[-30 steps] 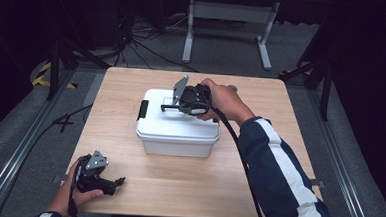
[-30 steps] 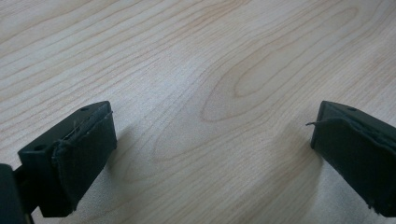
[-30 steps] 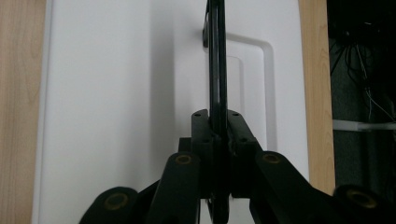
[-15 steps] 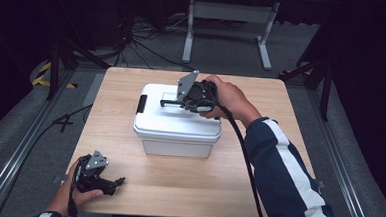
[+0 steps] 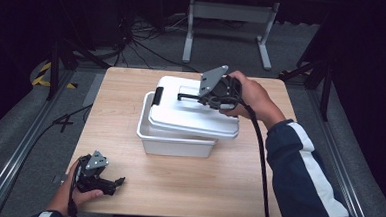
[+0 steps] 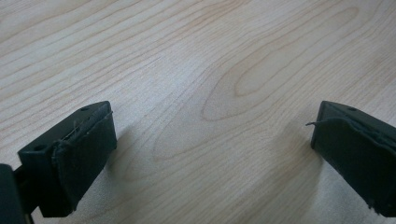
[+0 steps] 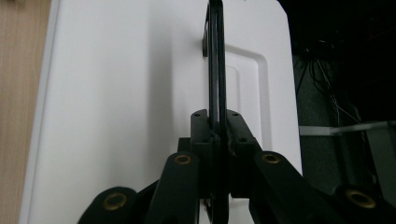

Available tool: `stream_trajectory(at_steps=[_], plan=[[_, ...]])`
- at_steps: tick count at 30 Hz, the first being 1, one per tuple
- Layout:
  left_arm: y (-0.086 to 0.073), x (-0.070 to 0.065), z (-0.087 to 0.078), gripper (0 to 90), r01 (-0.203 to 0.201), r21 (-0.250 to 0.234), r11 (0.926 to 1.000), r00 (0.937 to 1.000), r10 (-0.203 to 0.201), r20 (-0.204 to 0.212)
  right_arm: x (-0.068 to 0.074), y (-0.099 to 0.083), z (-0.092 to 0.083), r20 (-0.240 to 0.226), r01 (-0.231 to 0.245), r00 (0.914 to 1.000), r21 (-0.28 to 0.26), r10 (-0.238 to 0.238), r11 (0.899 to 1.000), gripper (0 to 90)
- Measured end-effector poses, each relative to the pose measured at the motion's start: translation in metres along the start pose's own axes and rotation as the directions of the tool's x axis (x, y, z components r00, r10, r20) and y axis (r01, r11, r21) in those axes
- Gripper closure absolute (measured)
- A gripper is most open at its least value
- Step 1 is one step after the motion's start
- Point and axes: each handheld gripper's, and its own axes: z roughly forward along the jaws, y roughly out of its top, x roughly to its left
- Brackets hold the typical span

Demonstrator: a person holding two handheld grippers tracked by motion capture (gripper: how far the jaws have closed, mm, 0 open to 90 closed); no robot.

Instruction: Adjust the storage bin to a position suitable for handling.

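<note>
Right claw (image 5: 189,97): jaws clamped tight together on a thin black handle (image 7: 215,60), pointing toward the person's left in the high view; the right hand (image 5: 249,95) grips its body, sleeved forearm running in from the lower right. Left claw (image 5: 117,183): jaws standing wide apart with nothing between them, held low at the near left bench (image 5: 202,189) corner in the left hand (image 5: 74,195).

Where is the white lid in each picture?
High view: the white lid sits middle, tilted over the white box, lifted by the right tool.
Left gripper view: not in it.
Right gripper view: lid spreads behind the tool.
Shared landmark: the lid's black handle.
</note>
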Motion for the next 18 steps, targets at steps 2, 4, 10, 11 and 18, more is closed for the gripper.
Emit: stream_trajectory(at_steps=[2, 4, 10, 11, 18], plan=[[0.0, 0.0, 0.0, 0.6, 0.0, 0.0, 1.0, 1.0, 0.0, 0.0, -0.001, -0.007, -0.007, 0.009, -0.012, 0.9999, 0.001, 0.012, 1.0, 84.6], [0.0, 0.0, 0.0, 0.6, -0.001, 0.003, 1.0, 1.0, 0.001, 0.002, -0.002, -0.01, -0.01, 0.012, -0.018, 0.9998, -0.002, 0.018, 1.0, 84.6], [0.0, 0.0, 0.0, 0.6, -0.004, 0.003, 1.0, 1.0, 0.004, 0.001, -0.005, -0.035, -0.028, 0.046, -0.046, 0.9979, 0.007, 0.046, 0.999, 84.6], [0.0, 0.001, 0.0, 0.6, -0.011, 0.0, 0.9999, 0.9999, 0.011, -0.002, -0.006, -0.039, -0.031, 0.05, -0.053, 0.9973, 0.006, 0.053, 0.999, 84.5], [0.0, 0.0, 0.0, 0.6, -0.003, -0.001, 1.0, 1.0, 0.003, 0.001, -0.008, -0.065, -0.046, 0.073, -0.1, 0.9924, 0.008, 0.099, 0.995, 84.5]])
